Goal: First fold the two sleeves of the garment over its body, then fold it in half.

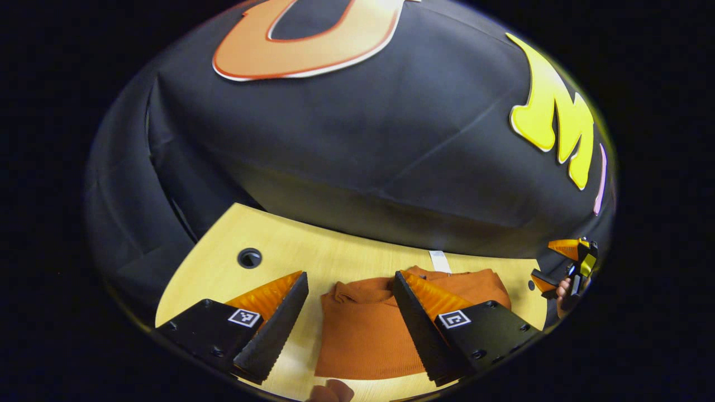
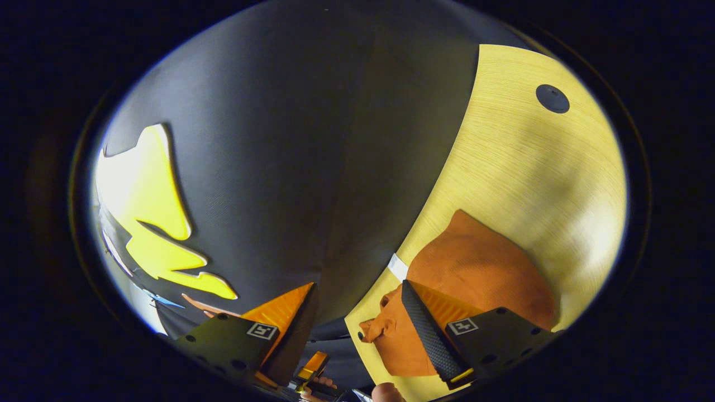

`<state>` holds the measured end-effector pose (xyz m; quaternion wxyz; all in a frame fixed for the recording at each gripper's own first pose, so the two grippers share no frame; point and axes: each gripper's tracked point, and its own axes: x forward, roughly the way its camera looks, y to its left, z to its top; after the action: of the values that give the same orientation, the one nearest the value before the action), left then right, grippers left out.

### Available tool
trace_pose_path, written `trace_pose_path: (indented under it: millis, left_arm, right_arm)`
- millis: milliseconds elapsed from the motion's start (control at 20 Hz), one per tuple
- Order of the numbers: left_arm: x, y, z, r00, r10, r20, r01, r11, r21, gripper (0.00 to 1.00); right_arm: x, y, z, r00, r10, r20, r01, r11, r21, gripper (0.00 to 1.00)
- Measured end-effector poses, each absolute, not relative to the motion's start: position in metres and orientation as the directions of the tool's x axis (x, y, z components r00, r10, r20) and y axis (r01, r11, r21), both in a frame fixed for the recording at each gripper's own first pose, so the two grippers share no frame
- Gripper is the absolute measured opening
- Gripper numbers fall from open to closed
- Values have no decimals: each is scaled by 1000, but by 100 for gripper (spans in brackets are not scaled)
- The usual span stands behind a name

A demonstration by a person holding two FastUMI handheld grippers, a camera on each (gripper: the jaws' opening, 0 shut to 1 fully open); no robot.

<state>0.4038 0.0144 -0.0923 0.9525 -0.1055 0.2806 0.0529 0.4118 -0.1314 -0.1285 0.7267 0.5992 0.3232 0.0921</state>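
table [image 1: 313, 251] bare L of garment [image 1: 363, 335] | wall [image 1: 357, 167] blocks far edge

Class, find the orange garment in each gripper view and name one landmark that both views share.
Left gripper view: the garment lies bottom centre on the table, between that gripper's open fingers.
Right gripper view: the garment lies lower right on the table, behind one finger.
Shared landmark: the white tag at the garment's edge by the wall.

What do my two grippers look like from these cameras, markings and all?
Left gripper: two wedge-shaped fingers with ribbed inner faces, on black screwed plates that each carry a small square black-and-white marker. Right gripper: the same build, with the same markers.
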Motion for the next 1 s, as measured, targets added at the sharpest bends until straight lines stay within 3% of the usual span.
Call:
trace_pose_path:
  millis: [200, 250, 300, 500, 600, 650, 800, 1000]
  left_arm:
    - [392, 7, -83, 886, 103, -452, -179, 975, -130, 100]
    - [386, 2, -78, 900, 117, -420, -180, 977, -113, 99]
    - [380, -5, -72, 911, 130, -392, -178, 980, -88, 99]
    - [355, -45, -50, 949, 152, -275, -159, 987, -2, 99]
    - [340, -61, -43, 962, 144, -234, -147, 989, 4, 99]
    - [328, -69, -41, 967, 137, -215, -142, 990, -7, 98]
    - [294, -94, -30, 971, 147, -191, -160, 985, -57, 98]
    - [251, -117, -14, 969, 191, -155, -198, 980, -33, 98]
  right_arm:
    - [374, -130, -93, 773, 494, -397, 143, 474, 869, 94]
    - [366, -129, -76, 781, 492, -385, 90, 521, 849, 88]
    - [354, -127, -59, 787, 493, -371, 40, 560, 828, 94]
    - [306, -123, -9, 830, 452, -326, -117, 714, 690, 96]
    - [280, -125, 12, 854, 432, -290, -183, 772, 609, 92]
    - [266, -124, 19, 864, 424, -271, -211, 794, 570, 97]
    - [228, -119, 36, 886, 408, -220, -281, 850, 445, 96]
    - [185, -137, 54, 945, 297, -137, -259, 936, 237, 96]
